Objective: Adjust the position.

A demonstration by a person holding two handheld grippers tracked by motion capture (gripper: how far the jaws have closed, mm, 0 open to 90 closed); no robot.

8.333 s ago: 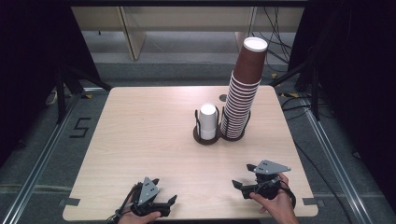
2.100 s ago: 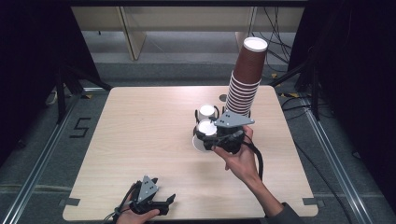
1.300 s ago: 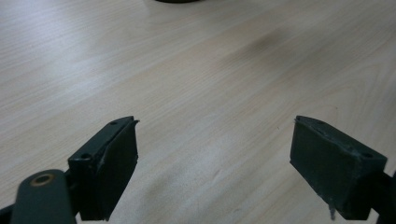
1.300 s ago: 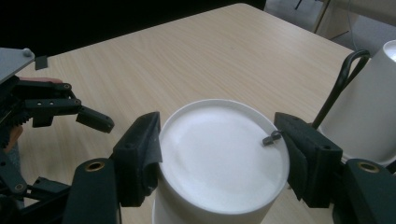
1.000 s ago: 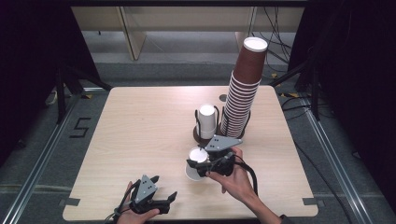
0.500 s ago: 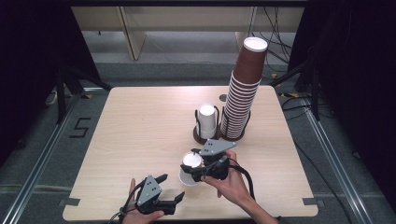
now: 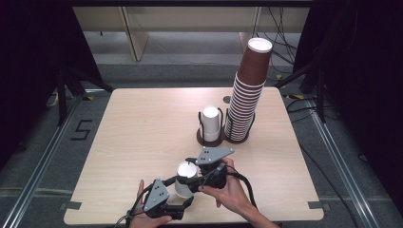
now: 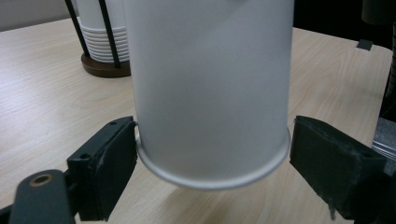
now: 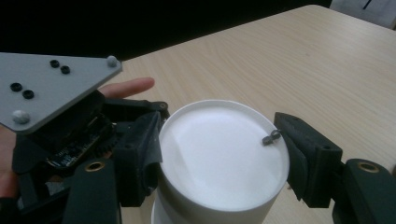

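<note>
White paper walls are all you have to pinch, so watch the handover: your right gripper [image 7: 196, 178] clamps the upside-down white cup [image 7: 185, 179] near its closed top, and squeezing harder could crease it, or letting go early could drop it onto the table [image 7: 138, 128]. Your left gripper [image 7: 177, 193] stands spread around the cup's lower rim, one jaw touching the rolled lip and the other just clear of it. Closing off-centre would likely tip or wrench the cup out of the right grip. It hangs between both grippers, at the table's near edge, well apart from the wire holder [image 7: 209, 135] and the tall brown stack [image 7: 247, 90] beyond.
</note>
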